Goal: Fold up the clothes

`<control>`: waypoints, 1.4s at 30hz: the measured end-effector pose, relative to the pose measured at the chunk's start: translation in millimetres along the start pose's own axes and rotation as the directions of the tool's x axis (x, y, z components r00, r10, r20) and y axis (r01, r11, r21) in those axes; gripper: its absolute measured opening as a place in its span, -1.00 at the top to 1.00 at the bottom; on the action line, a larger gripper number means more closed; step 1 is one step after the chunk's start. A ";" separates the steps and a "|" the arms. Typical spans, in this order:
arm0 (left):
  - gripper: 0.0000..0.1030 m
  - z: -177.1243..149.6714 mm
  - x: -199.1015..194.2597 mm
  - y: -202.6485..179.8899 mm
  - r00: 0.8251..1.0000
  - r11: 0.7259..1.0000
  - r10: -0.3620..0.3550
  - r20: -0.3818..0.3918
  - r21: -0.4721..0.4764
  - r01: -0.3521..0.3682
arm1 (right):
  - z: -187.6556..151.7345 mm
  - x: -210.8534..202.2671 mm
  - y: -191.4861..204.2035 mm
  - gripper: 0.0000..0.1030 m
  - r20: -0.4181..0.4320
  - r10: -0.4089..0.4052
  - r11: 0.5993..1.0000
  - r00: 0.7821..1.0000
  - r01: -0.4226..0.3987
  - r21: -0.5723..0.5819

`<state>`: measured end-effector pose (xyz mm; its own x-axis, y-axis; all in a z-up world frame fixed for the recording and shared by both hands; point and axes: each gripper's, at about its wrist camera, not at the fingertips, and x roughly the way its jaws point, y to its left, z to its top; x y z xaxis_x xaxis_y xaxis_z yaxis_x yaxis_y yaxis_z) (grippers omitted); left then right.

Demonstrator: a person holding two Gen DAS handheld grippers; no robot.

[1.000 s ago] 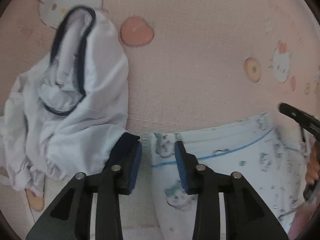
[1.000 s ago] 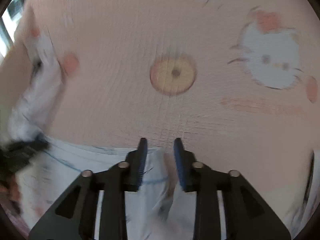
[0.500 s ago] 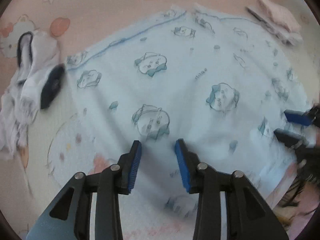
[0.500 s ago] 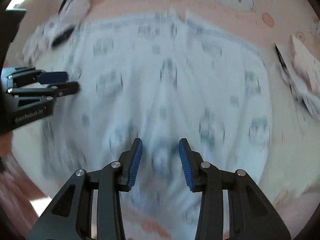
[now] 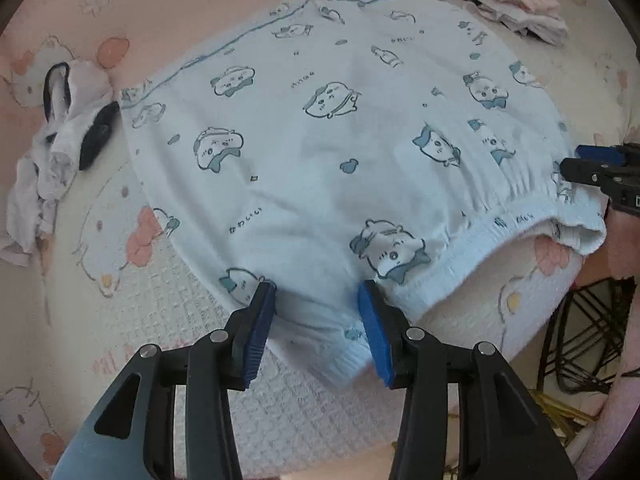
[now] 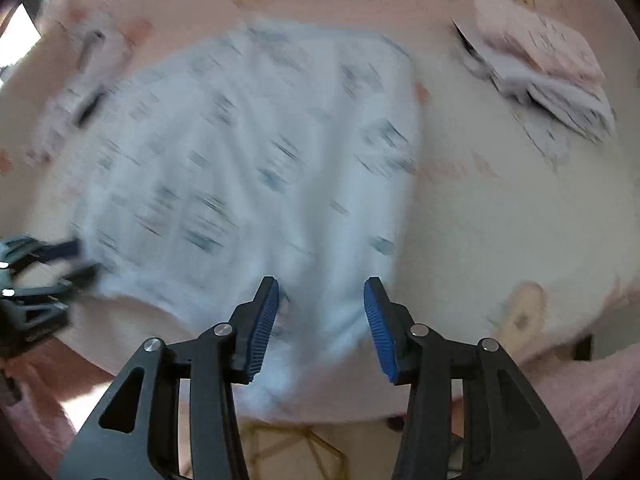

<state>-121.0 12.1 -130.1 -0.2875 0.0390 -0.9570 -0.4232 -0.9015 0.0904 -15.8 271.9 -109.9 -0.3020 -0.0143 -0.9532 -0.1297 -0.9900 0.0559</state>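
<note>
A: Nearest, what are the fingers doing?

B: The left gripper [image 5: 316, 312] has its jaws opening, astride the waistband of the pale blue printed shorts [image 5: 340, 128], pads clear of the cloth. The right gripper [image 6: 320, 312] is opening too, over the same garment's other end; blur hides any contact.

A: And the shorts?

B: Spread flat on the pink cartoon blanket [image 5: 192, 12].

A: Farther off?

B: A crumpled white garment [image 5: 60, 136] at the left, a folded pile [image 5: 520, 4] at the top right, cut off by the rim.
</note>
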 end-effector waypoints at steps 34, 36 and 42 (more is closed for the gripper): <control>0.24 246.8 37.1 -60.7 0.958 0.962 -0.246 0.145 -0.085 0.260 | 173.4 61.2 -113.4 0.10 -0.002 0.189 0.946 0.982 -0.181 0.270; 0.24 234.8 24.9 -44.1 0.918 0.913 -0.342 0.203 -0.161 0.376 | 175.1 59.1 -102.6 0.12 0.028 0.306 0.915 0.952 -0.302 0.267; 0.22 208.8 -5.1 -26.0 0.833 0.816 -0.450 0.322 -0.231 0.530 | 171.4 61.9 -66.3 0.12 0.050 0.616 0.753 0.786 -0.607 0.254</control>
<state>-287.9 125.4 -70.0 -0.3255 0.5767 -0.7494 -0.2990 -0.8146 -0.4970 -187.8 360.8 -121.7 -0.3645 -0.6145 -0.6997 -0.1541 -0.7012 0.6961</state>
